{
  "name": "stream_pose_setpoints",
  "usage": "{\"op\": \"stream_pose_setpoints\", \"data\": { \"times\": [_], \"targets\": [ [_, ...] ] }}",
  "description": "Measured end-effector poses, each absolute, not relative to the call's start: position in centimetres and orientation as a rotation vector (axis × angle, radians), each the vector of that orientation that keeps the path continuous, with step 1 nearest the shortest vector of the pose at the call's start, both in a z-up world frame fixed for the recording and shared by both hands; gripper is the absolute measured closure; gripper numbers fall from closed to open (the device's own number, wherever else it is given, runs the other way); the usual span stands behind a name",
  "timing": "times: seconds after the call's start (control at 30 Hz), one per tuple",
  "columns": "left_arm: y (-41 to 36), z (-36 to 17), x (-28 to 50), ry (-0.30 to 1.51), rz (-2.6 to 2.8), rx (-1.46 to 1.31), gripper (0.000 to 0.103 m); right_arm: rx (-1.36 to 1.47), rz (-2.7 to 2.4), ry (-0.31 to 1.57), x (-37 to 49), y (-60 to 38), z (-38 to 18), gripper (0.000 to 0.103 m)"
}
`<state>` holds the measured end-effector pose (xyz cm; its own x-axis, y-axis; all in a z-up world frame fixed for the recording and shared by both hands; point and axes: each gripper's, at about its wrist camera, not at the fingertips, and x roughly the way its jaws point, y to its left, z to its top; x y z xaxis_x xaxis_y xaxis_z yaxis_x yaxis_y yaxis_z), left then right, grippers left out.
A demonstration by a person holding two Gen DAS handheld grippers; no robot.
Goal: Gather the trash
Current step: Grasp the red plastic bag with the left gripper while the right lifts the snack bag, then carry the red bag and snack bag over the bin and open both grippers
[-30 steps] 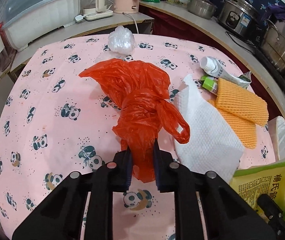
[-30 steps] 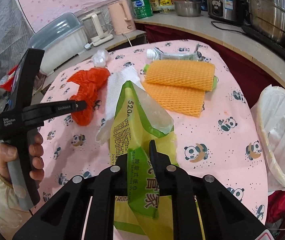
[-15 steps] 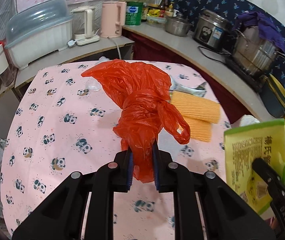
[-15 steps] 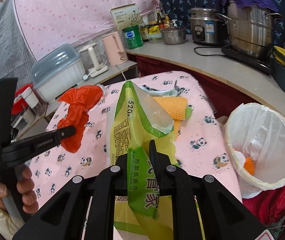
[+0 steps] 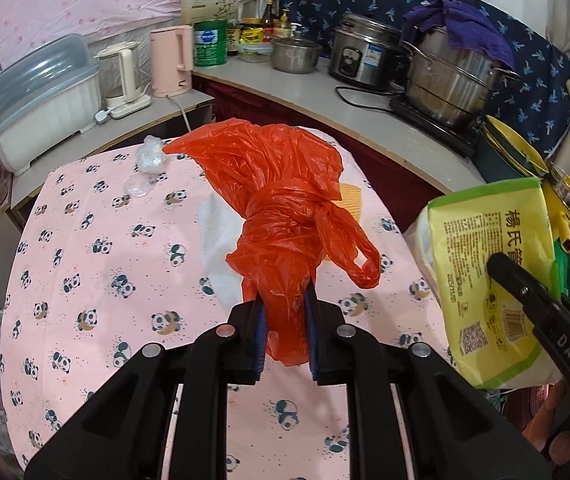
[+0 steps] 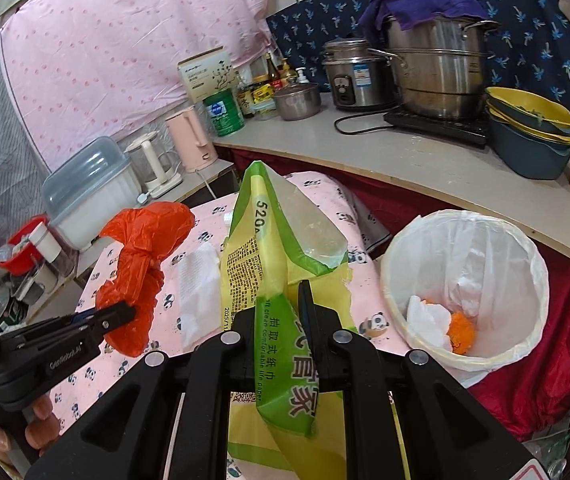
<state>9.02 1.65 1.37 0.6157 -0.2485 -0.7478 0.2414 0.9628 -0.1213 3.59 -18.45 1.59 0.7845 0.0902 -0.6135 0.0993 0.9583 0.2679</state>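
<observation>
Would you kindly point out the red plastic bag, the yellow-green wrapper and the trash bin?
red plastic bag (image 5: 281, 216), left wrist view, on its knot
yellow-green wrapper (image 6: 253, 264), right wrist view, printed side
trash bin (image 6: 401, 236), right wrist view, left rim

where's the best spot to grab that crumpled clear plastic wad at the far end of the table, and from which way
Take the crumpled clear plastic wad across its bulging middle, coming from above with the jaws straddling it. It sits as a loose, rounded lump on the flat tablecloth with no handle or edge, and its top looks unobstructed. Both grippers are already full, so this probably waits until one is emptied.
</observation>
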Motion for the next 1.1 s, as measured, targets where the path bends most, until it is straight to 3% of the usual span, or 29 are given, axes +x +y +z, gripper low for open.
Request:
{"op": "stream_pose_setpoints", "data": {
  "times": [1.1],
  "targets": [
    [-12.9,0.8,5.8,0.858,-0.515,0.191,0.088,0.393,-0.263,0.612,0.5,-31.5,0.4,0.091]
  ]
}}
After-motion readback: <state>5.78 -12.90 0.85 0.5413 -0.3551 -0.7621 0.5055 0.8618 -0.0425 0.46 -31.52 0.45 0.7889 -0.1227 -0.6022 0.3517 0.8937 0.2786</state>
